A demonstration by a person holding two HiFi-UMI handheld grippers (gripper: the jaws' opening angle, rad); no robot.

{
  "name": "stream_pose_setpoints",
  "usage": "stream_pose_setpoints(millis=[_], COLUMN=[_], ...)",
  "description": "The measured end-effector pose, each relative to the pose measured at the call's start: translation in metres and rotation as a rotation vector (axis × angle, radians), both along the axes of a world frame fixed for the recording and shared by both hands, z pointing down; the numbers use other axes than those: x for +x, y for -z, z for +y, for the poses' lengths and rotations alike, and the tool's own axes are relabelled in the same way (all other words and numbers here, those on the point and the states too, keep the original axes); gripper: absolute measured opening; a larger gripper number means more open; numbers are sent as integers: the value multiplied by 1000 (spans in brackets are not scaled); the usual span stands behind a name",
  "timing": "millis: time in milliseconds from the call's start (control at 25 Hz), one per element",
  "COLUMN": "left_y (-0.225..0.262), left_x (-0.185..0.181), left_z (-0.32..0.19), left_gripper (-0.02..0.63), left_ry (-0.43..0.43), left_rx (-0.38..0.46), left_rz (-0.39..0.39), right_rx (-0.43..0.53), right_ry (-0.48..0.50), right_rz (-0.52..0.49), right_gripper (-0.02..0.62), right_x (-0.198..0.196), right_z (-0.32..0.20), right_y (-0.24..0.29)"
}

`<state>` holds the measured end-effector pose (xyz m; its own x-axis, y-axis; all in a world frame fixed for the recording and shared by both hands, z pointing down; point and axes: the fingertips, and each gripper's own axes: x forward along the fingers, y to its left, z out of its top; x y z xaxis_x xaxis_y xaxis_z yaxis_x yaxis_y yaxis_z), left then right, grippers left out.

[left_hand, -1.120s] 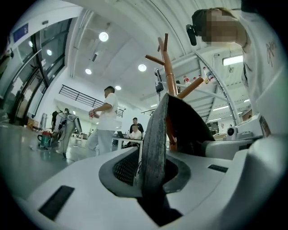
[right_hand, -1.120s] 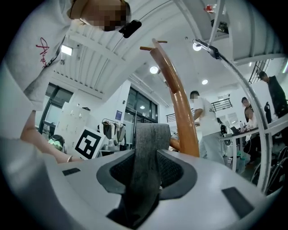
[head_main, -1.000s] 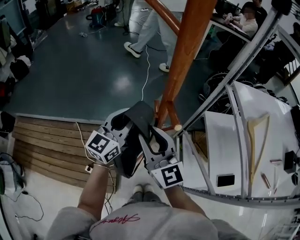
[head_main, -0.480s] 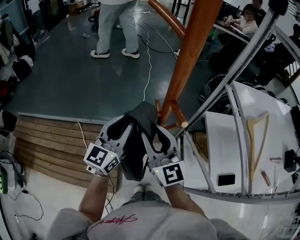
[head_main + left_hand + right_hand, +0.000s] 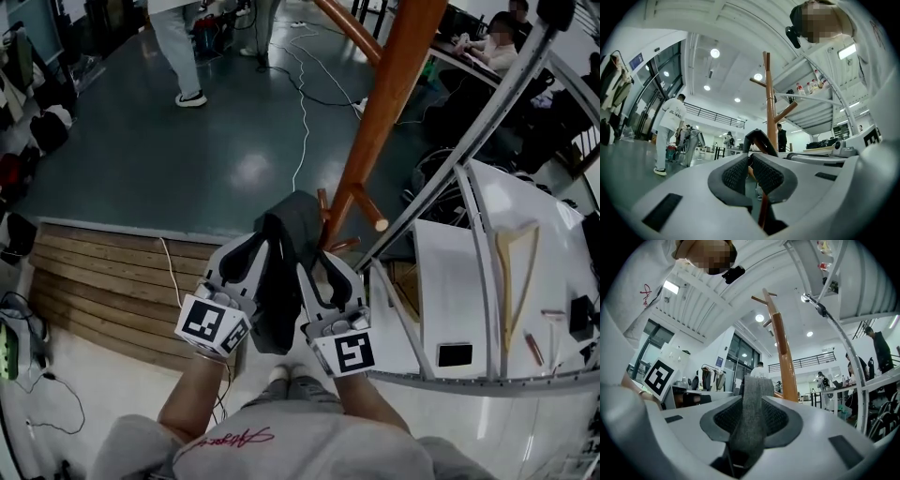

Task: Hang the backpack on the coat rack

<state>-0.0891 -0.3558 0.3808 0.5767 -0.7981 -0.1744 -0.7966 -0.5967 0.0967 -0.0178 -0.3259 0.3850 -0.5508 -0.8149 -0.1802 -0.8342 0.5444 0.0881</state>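
A dark grey backpack (image 5: pixel 277 305) hangs between my two grippers, just in front of the orange wooden coat rack pole (image 5: pixel 377 141). A short peg (image 5: pixel 367 212) sticks out right beside the bag's top. My left gripper (image 5: pixel 249 247) is shut on a thin black strap loop (image 5: pixel 757 137) of the backpack, and the rack (image 5: pixel 767 101) rises behind that loop. My right gripper (image 5: pixel 324 266) is shut on a wide grey woven strap (image 5: pixel 753 397), with the rack (image 5: pixel 783 357) close behind it. In their own views the left gripper (image 5: pixel 750 163) and the right gripper (image 5: pixel 753 414) both point slightly upward.
A white table (image 5: pixel 452 281) under slanted metal frame bars (image 5: pixel 473 127) stands right of the rack. A wooden step platform (image 5: pixel 94 281) lies to the left. Cables (image 5: pixel 302 103) trail over the dark floor. One person walks at the top left (image 5: pixel 176 42), another sits at the top right (image 5: pixel 495 42).
Both grippers and the backpack have edged closer to the rack pole and its pegs. The walking person has crossed the floor from the middle to the left.
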Motion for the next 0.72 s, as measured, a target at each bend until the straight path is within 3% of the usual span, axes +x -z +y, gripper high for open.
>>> stream_pose_setpoints(millis=[120,200,520,720], left_y=[-2,-2,4,3], left_x=[0,4,49,74], left_z=[8,17,76,147], left_gripper=[32,23,17,17], left_ry=[8,3,-33,-35], left_rx=[-20,-23,-15,-28], left_rz=[17,22,33,23], right_rx=[11,34,77,72], right_ry=[-13,-8,-5,18], right_rz=[-16,-12,7,-2], right_gripper=[113,35,26,26], right_x=[6,9,29,43], right_z=[10,18,65,134], right_y=[4,9,20,23])
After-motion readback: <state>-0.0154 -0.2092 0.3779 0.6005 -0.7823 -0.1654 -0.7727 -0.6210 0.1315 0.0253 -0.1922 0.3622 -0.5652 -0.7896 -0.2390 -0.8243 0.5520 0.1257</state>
